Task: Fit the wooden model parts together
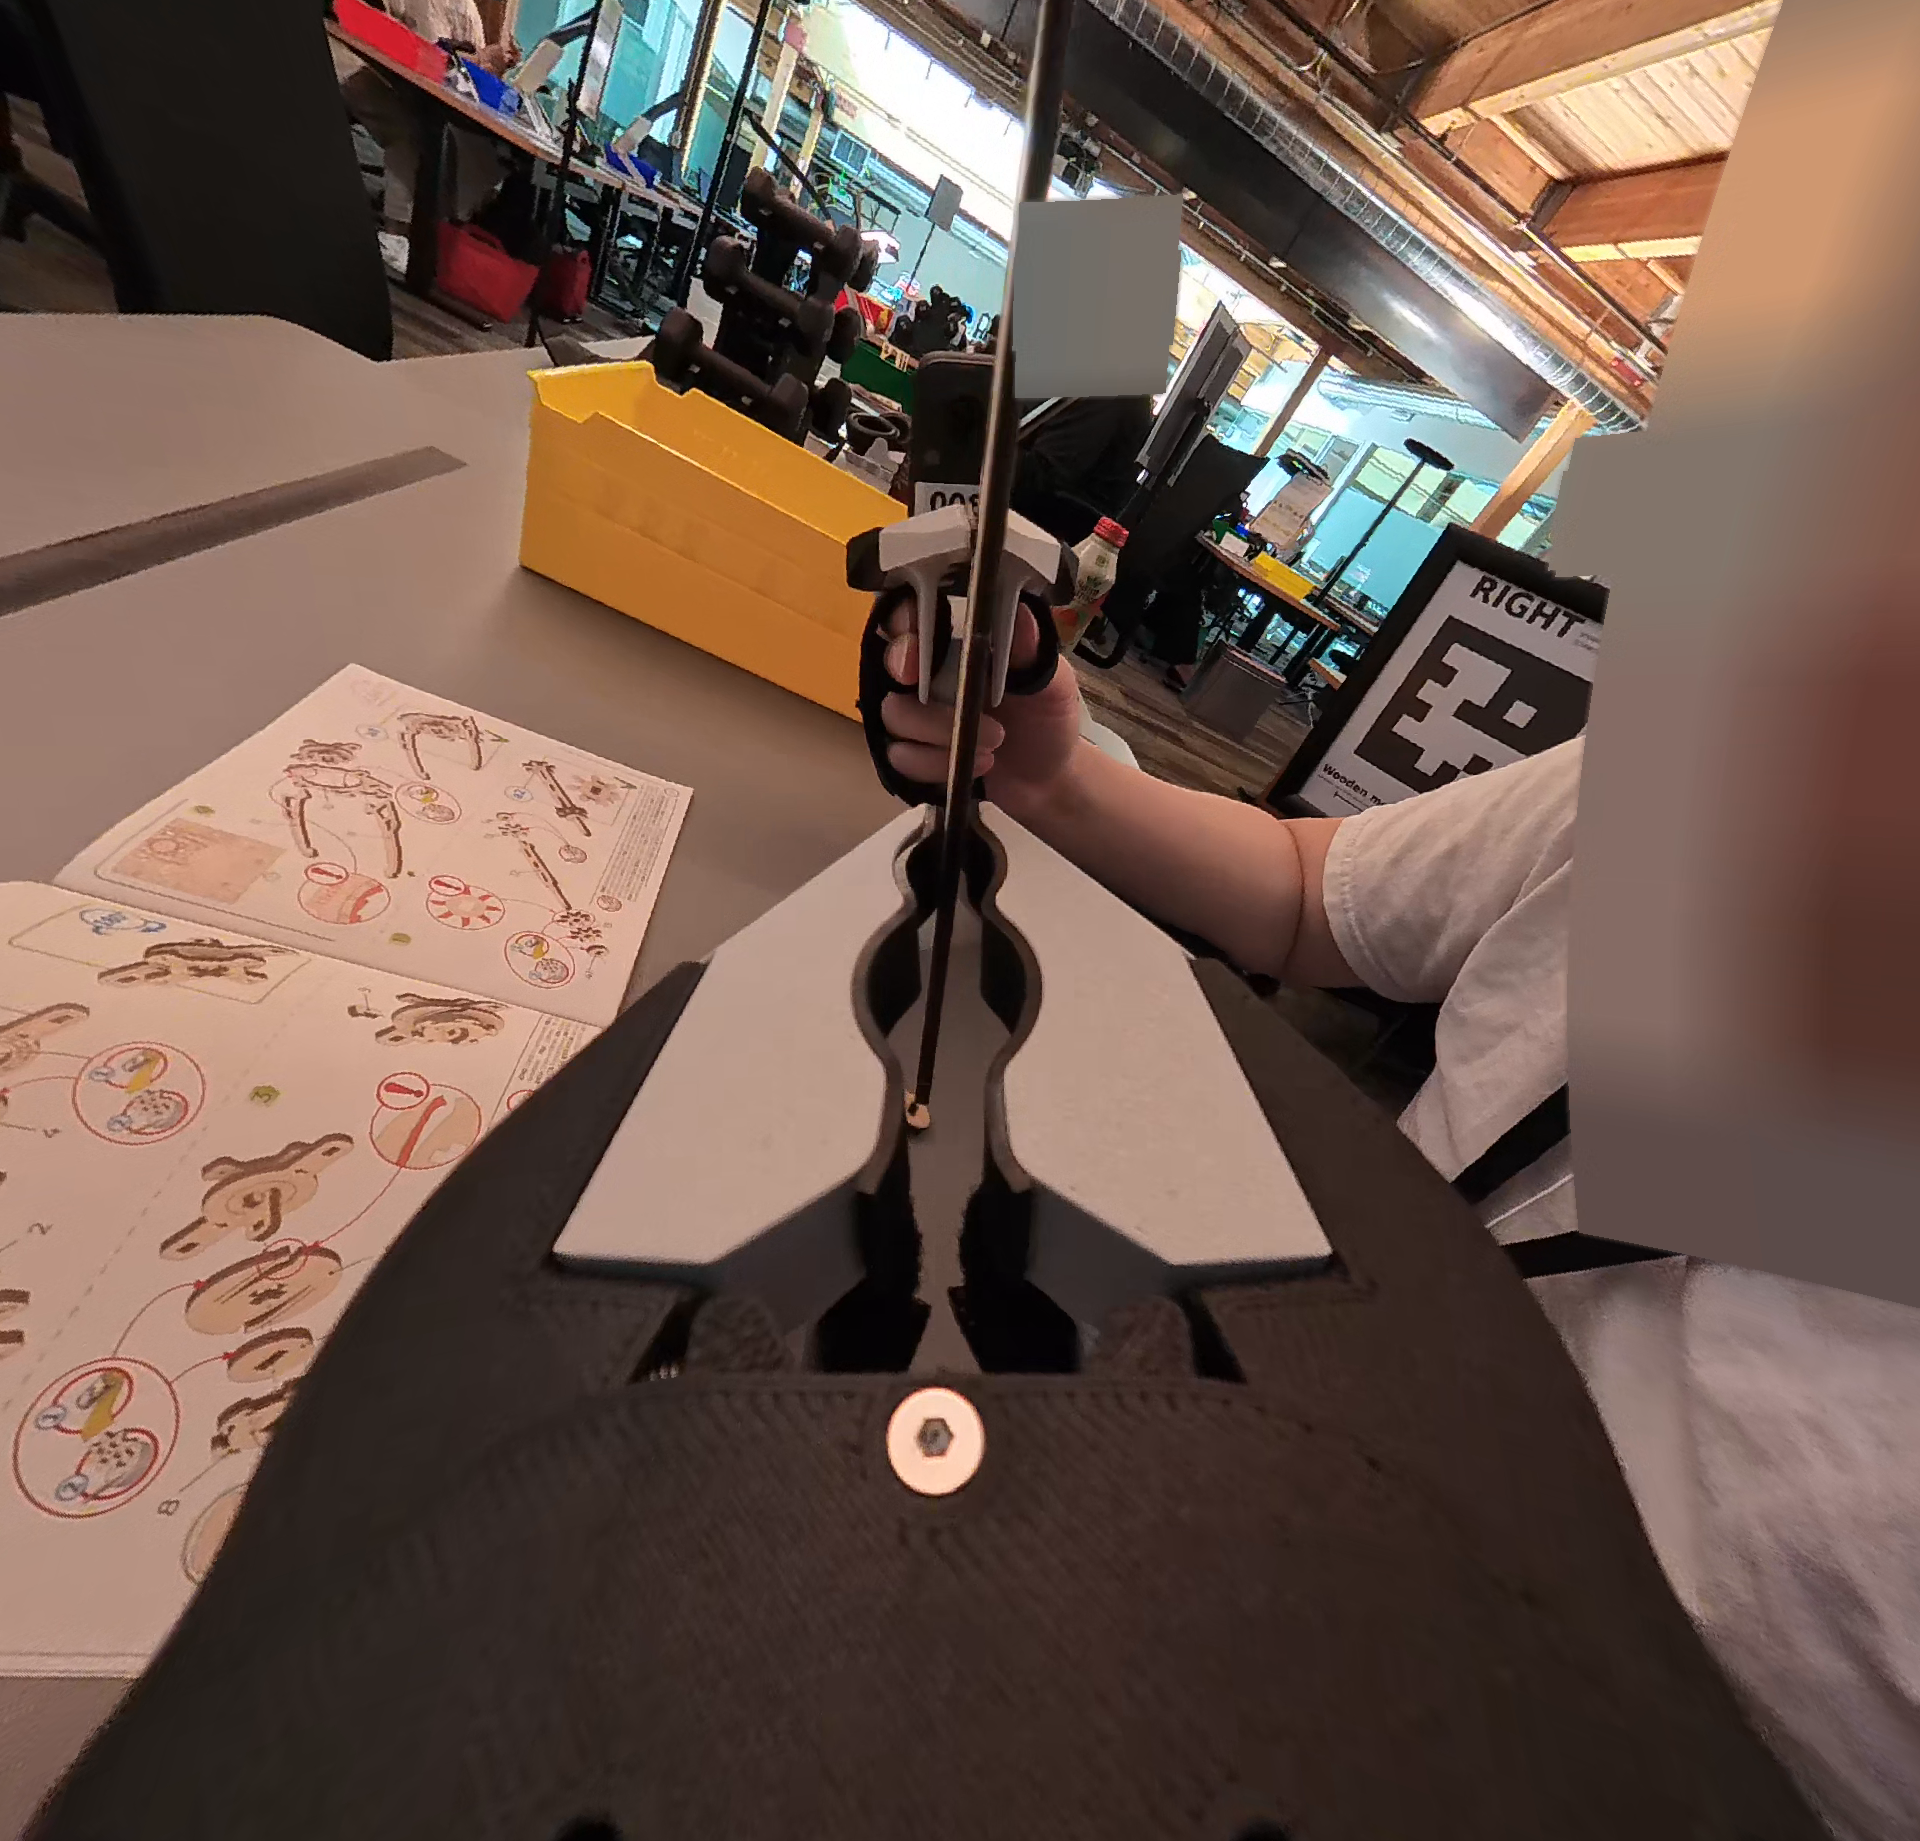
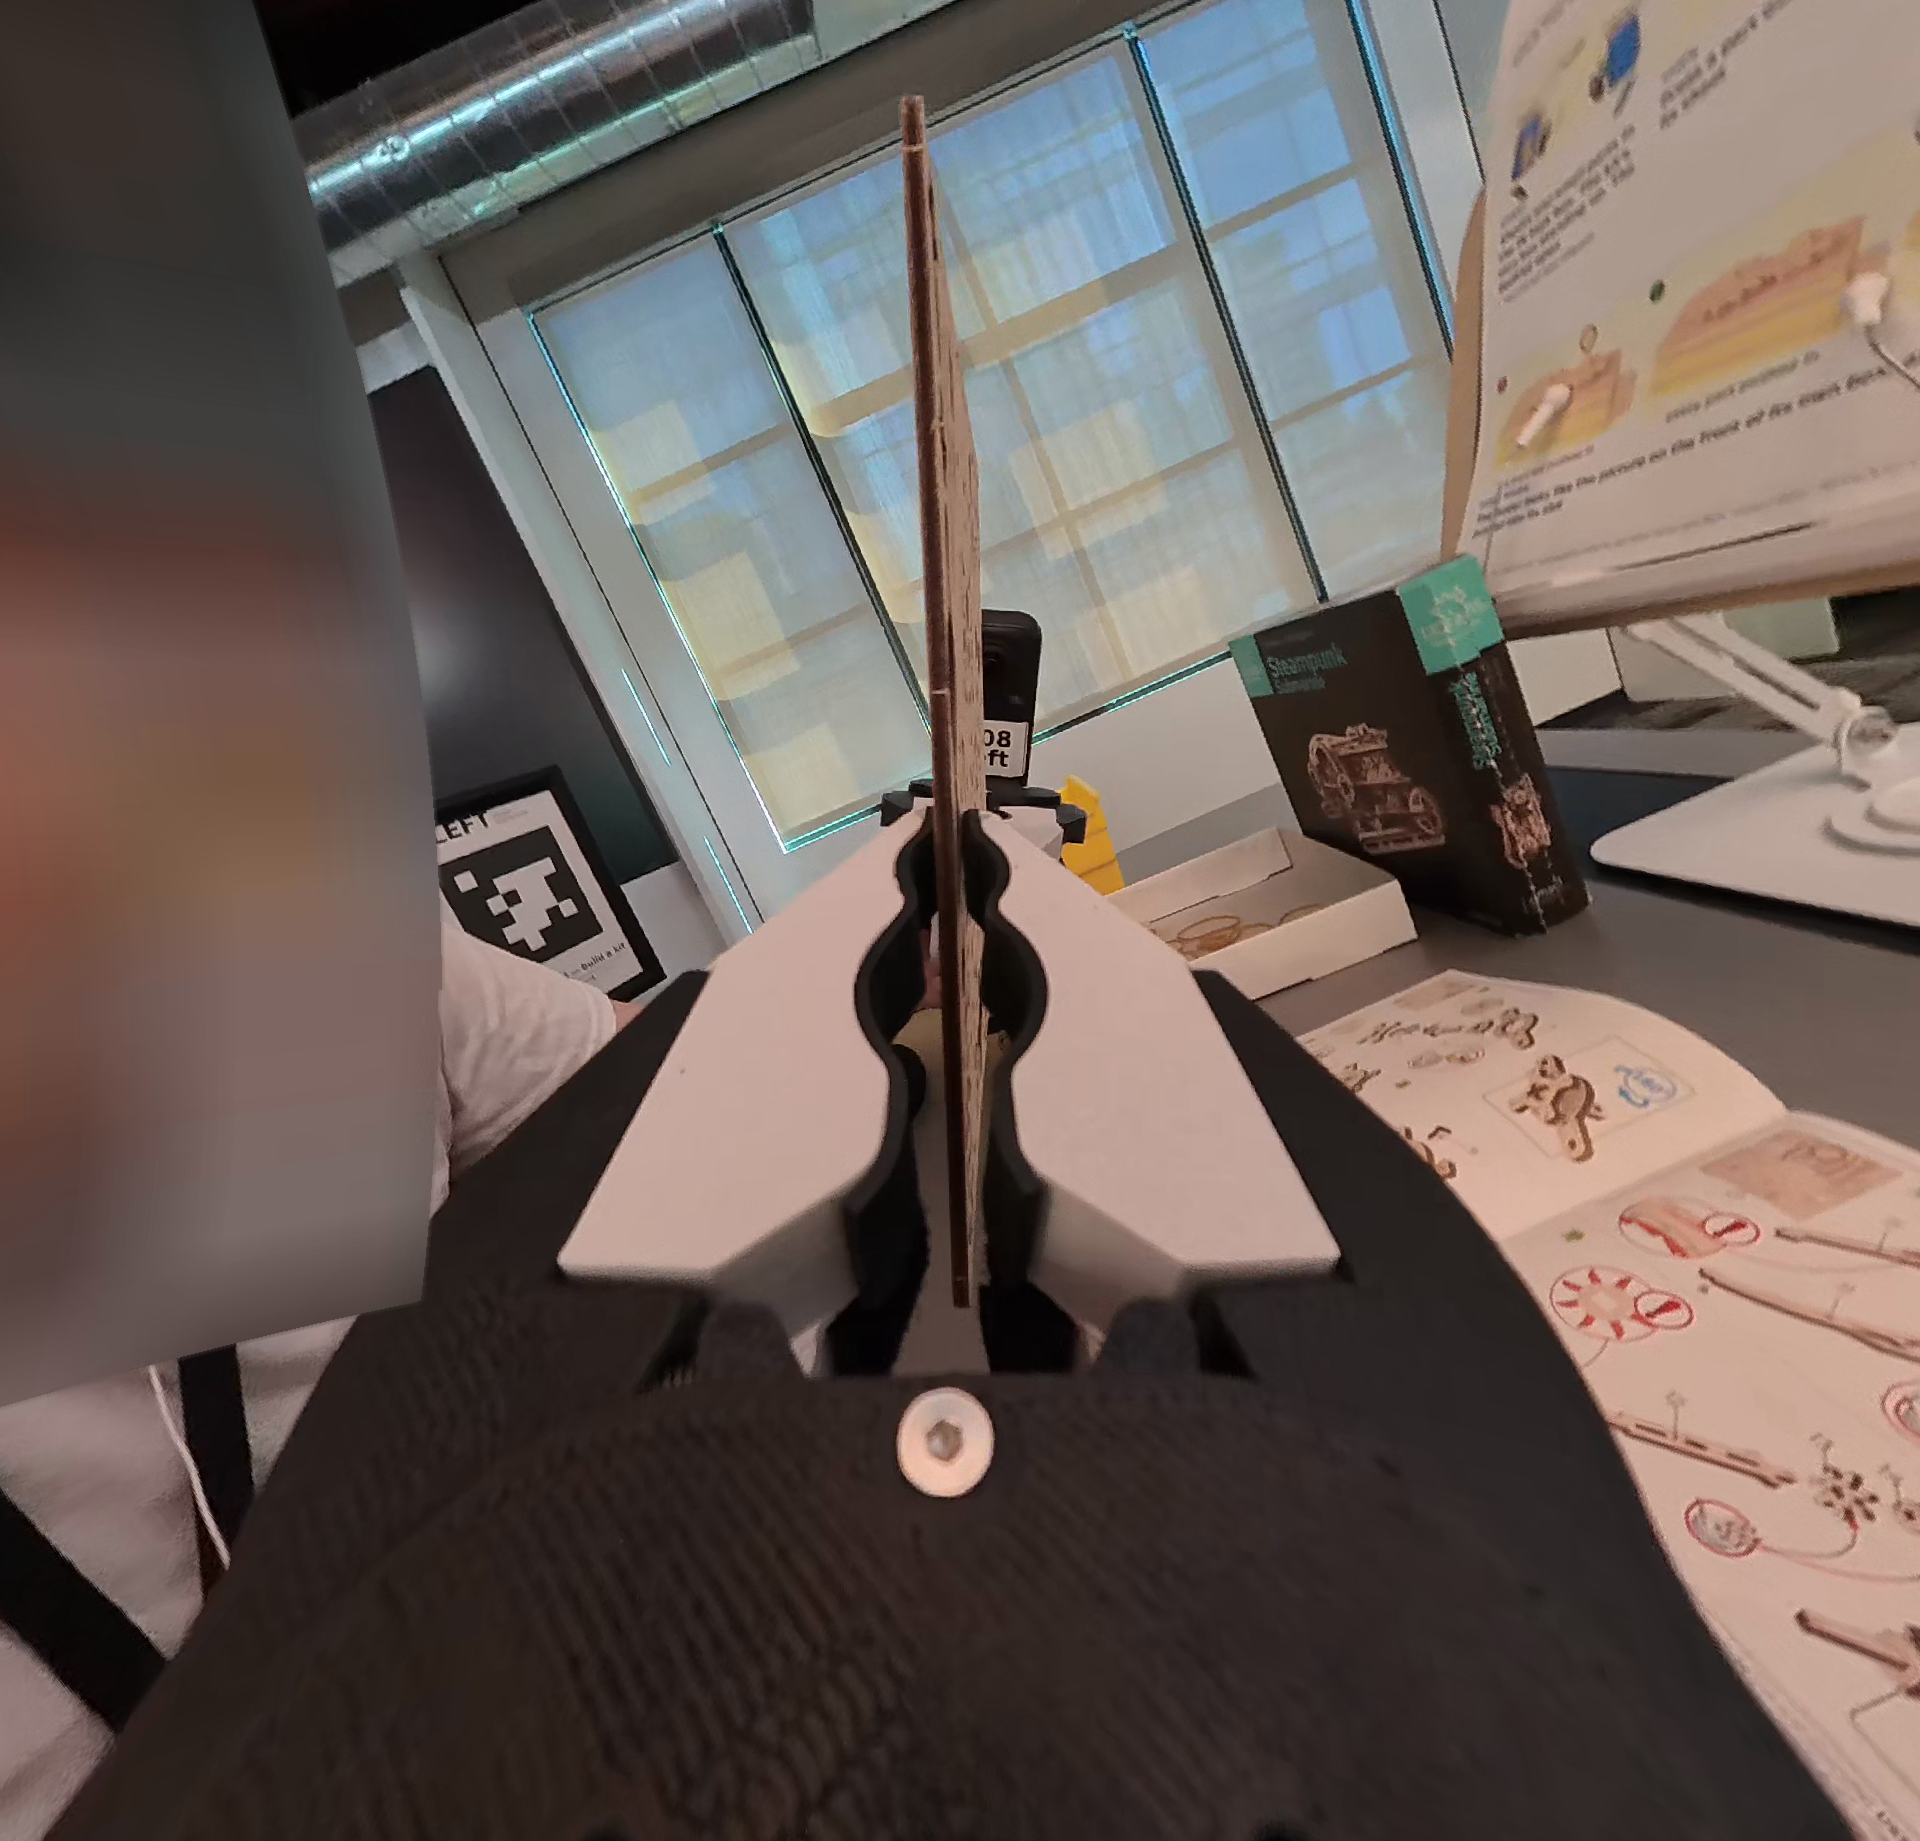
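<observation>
Raw plywood sheet (image 2: 951, 648), matt grey table (image 1: 312, 586), glossy yellow plastic bin (image 1: 686, 534), paper booklet (image 1: 312, 1012)

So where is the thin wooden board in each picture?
Left wrist view: the wooden board shows edge-on as a thin dark line up the middle, gripped by both grippers.
Right wrist view: the board stands edge-on in the centre, between that gripper's fingers.
Shared landmark: the open instruction booklet on the table.

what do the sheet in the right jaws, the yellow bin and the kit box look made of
Sheet: thin laser-cut plywood, judging by its grainy face and dark, burnt-looking edge. Yellow bin: likely moulded plastic, uniform glossy colour. Kit box: apparently printed cardboard, matte dark faces with crisp folds.
</observation>
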The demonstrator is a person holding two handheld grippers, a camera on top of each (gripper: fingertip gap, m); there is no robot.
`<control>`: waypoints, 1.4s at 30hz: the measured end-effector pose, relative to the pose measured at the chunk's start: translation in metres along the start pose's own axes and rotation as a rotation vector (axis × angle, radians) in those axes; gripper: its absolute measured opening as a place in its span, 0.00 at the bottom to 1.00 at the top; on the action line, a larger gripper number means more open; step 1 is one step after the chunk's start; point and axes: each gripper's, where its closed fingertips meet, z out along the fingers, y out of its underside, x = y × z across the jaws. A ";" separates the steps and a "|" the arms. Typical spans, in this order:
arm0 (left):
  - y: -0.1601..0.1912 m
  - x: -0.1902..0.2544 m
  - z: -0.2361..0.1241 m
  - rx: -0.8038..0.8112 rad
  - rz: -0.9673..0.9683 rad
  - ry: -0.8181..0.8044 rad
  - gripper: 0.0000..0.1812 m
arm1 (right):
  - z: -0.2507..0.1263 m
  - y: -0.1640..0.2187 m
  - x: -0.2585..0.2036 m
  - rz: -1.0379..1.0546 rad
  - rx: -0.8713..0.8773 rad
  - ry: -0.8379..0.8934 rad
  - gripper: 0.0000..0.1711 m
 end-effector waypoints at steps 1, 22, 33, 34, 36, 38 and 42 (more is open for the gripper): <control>0.000 0.001 0.000 0.001 0.006 0.000 0.01 | 0.000 0.000 -0.001 -0.009 0.000 -0.002 0.01; -0.002 -0.002 -0.001 0.010 -0.028 -0.003 0.00 | -0.001 0.002 0.009 0.064 0.006 0.029 0.01; -0.004 -0.009 -0.004 0.028 -0.077 -0.020 0.00 | -0.002 0.008 0.021 0.142 -0.005 0.065 0.01; -0.004 -0.010 -0.004 0.028 -0.083 -0.024 0.00 | -0.002 0.009 0.023 0.147 -0.008 0.072 0.01; -0.004 -0.012 -0.004 0.027 -0.096 -0.031 0.00 | -0.003 0.011 0.026 0.157 -0.012 0.084 0.01; -0.002 -0.016 -0.004 0.023 -0.116 -0.041 0.00 | -0.004 0.012 0.029 0.172 -0.012 0.095 0.01; 0.001 -0.021 -0.004 0.017 -0.162 -0.052 0.00 | -0.005 0.015 0.034 0.202 -0.021 0.118 0.01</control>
